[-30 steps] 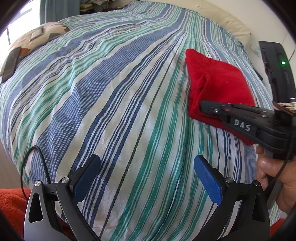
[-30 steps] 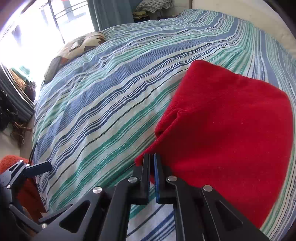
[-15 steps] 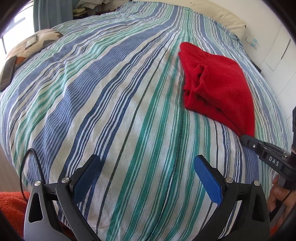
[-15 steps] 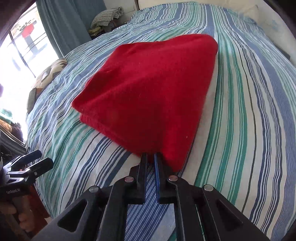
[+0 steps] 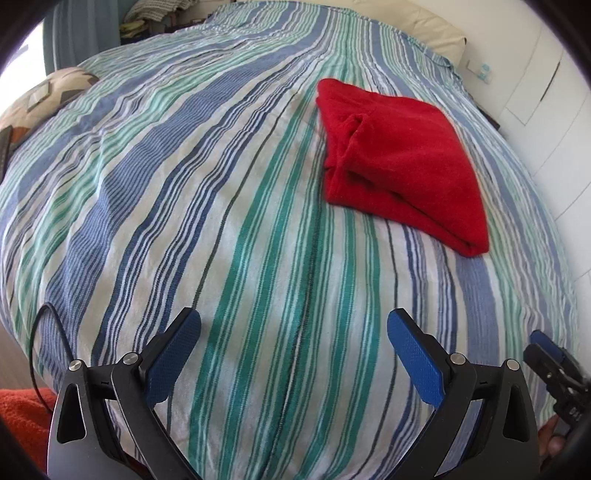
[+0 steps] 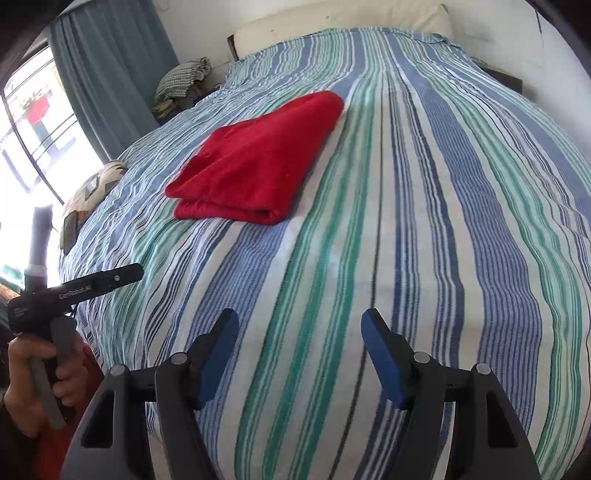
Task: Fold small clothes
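Observation:
A folded red garment [image 5: 399, 162] lies flat on the striped bedspread [image 5: 221, 221], right of centre in the left wrist view. In the right wrist view it [image 6: 255, 166] lies upper left of centre. My left gripper [image 5: 293, 328] is open and empty, held above the near part of the bed, well short of the garment. My right gripper [image 6: 299, 328] is open and empty too, pulled back from the garment over the near bedspread [image 6: 406, 221]. It also shows at the lower right edge of the left wrist view [image 5: 550, 354].
A patterned cushion [image 5: 40, 96] with a dark flat object lies at the bed's left side. Pillows [image 6: 343, 26] lie at the head. A pile of clothes [image 6: 181, 77] sits beside blue curtains [image 6: 110, 74]. Orange fabric [image 5: 18, 417] lies below the near bed edge.
My right gripper was shut at the red garment's edge; it has let go, opened and drawn back toward the near bed edge. The garment now lies folded and free. The left gripper stayed open.

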`<state>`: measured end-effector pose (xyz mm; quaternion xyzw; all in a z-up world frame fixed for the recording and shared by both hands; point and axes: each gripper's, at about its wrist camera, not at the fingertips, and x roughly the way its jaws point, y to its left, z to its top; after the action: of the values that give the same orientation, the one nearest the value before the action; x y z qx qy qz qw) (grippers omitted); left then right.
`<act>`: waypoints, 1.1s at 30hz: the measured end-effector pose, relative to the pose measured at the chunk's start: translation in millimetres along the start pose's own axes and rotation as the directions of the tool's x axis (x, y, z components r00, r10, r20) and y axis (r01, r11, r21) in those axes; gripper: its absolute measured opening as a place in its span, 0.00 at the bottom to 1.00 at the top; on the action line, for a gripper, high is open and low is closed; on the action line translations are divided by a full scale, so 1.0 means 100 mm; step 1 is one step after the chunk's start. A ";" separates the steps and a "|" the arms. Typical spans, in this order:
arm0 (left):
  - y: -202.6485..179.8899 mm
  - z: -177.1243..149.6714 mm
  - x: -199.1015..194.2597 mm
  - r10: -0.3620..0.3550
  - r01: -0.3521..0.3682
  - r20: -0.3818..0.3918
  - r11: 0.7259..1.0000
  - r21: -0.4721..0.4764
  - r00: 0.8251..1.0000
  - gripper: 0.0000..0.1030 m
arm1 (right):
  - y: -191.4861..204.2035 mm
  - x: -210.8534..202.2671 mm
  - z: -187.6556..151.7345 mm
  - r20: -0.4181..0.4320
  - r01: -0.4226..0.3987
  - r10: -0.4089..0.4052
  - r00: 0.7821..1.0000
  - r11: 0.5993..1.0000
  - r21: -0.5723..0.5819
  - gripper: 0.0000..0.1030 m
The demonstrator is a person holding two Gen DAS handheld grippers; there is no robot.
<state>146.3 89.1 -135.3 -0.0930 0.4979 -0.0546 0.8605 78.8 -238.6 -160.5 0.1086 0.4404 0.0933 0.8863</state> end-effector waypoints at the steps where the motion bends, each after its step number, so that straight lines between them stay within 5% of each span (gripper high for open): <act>1: 0.03 0.08 -0.03 -0.042 0.042 0.009 0.999 -0.034 0.999 0.98 | -0.05 -0.02 0.01 0.005 0.000 0.000 1.000 1.000 0.021 0.67; 7: -0.03 0.99 0.07 -0.191 0.194 0.058 0.979 -0.062 0.980 0.99 | -0.25 0.05 0.49 0.080 -0.070 0.063 0.995 0.993 0.099 0.68; 11: -0.10 1.46 0.56 -0.160 0.160 -0.004 0.985 -0.060 0.987 0.99 | -0.35 0.39 1.08 0.110 -0.175 0.158 0.981 0.970 0.171 0.80; 17: -0.16 1.53 1.08 -0.134 0.128 -0.108 0.990 -0.059 0.985 0.99 | -0.48 1.29 1.74 0.078 -0.314 0.304 0.949 0.902 0.298 0.80; 20: -0.26 1.44 1.13 -0.127 0.127 -0.114 0.992 -0.007 0.985 0.99 | -0.46 1.73 1.78 0.076 -0.430 0.437 0.896 0.812 0.395 0.80; 22: -0.32 1.39 1.14 -0.140 0.144 -0.111 0.989 0.022 0.984 0.97 | -0.35 1.90 1.75 0.064 -0.433 0.448 0.892 0.802 0.411 0.80; 24: -0.36 1.35 1.16 -0.118 0.124 -0.112 0.991 0.045 0.987 0.83 | -0.17 1.91 1.78 0.041 -0.391 0.401 0.915 0.858 0.333 0.75; 26: -0.40 1.35 1.15 -0.131 0.138 -0.119 0.989 0.054 0.984 0.46 | -0.04 1.91 1.82 -0.006 -0.304 0.317 0.948 0.914 0.268 0.43; 28: -0.50 1.38 1.06 -0.156 0.165 -0.133 0.984 0.061 0.979 0.22 | 0.06 1.82 1.87 -0.014 -0.250 0.259 0.966 0.944 0.217 0.37; 33: -0.88 1.55 0.53 -0.142 0.145 -0.025 0.971 0.191 0.989 0.19 | 0.36 1.30 2.15 0.088 -0.223 0.216 0.972 0.972 0.072 0.33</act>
<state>307.1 9.9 -85.6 -0.0449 0.4872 -0.1651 0.8564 326.0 -193.7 -123.0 0.1964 0.3933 0.1682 0.8823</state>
